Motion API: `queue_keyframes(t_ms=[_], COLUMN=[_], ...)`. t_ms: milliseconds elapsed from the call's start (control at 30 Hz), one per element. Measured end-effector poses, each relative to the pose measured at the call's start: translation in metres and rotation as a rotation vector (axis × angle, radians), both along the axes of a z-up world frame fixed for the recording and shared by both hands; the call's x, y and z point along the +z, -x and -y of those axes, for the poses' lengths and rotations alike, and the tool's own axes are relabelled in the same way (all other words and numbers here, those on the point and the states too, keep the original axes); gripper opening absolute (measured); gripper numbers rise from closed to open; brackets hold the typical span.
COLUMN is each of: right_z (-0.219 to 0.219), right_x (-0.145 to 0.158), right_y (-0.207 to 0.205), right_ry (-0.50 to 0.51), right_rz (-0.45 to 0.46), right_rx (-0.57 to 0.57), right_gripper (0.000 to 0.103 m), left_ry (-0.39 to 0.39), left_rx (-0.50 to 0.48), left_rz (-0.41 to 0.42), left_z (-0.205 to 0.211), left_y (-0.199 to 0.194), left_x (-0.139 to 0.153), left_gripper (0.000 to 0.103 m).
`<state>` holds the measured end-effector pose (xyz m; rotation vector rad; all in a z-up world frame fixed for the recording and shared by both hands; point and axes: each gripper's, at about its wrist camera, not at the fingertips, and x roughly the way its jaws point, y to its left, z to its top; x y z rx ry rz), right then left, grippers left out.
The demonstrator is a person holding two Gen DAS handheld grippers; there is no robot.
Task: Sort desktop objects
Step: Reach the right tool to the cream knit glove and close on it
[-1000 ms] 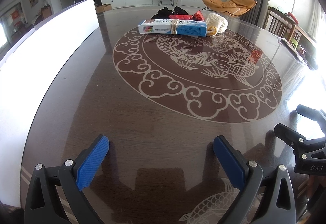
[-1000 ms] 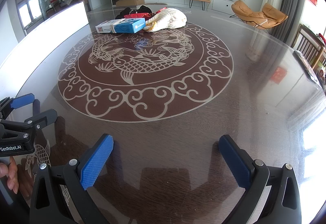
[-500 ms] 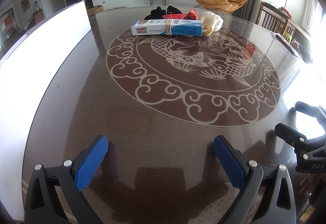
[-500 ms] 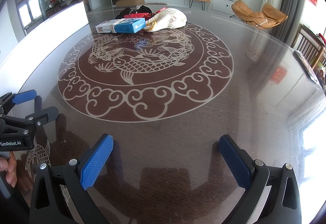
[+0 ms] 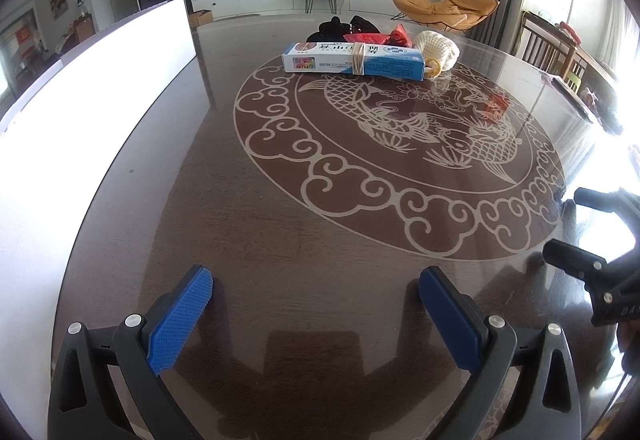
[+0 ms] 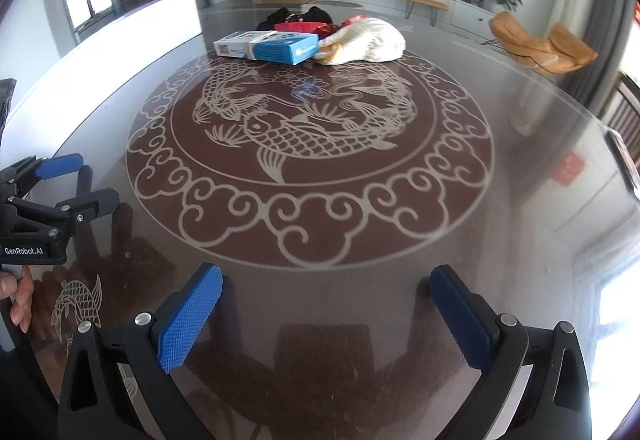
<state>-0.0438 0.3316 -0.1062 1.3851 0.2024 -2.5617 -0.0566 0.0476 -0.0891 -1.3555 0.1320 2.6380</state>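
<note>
Both grippers, left gripper (image 5: 316, 304) and right gripper (image 6: 326, 304), are hovering over the near table (image 5: 280, 240), jaws wide and empty, readying a reach; the boxes (image 5: 354, 58) and bag (image 6: 364, 40) are lying clustered far across.

Both wrist views looked low across round table (image 5: 168, 200), facing far pile; shared fish medallion (image 6: 308, 144).

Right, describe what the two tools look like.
Both match: black plastic frames with two splayed fingers, each ending in a blue ribbed pad and fixed with silver screws. The left tool, seen from the right camera, carries a white "GenRobot.AI" label. The right tool looks alike, with partial white lettering. No cables or sleeves are visible.
</note>
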Motion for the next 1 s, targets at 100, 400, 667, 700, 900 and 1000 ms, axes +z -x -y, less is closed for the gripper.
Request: queue_keyframes(t_ms=[100,400,667,700,900,1000], right_z=[0.002,-0.034,0.085,0.100,0.139,0.118], right_x=[0.018,0.031,0.005,0.004,0.001,0.000], right_y=[0.053,0.243,0.231,0.216,0.132,0.112], right_ry=[-0.022,0.117,0.074,0.065,0.020,0.020], right_rz=[-0.073,-0.064,0.029,0.012,0.029,0.024], right_rx=[0.014,-0.341,0.096,0.176,0.398,0.296], right_gripper=[0.103,0.103,0.084,0.079,0.065,0.064], left_ry=[0.000,-0.001,0.000,-0.002,-0.001,-0.001], left_rx=[0.000,0.001,0.002,0.001,0.005,0.006], left_rz=[0.000,0.000,0.001,0.000,-0.001,-0.001], left_z=[0.000,0.000,0.000,0.000,0.000,0.000], left_y=[0.000,0.001,0.001,0.001,0.000,-0.001], left_x=[0.000,0.000,0.000,0.000,0.001,0.001], left_gripper=[0.103,0.103,0.103,0.103,0.103,0.103])
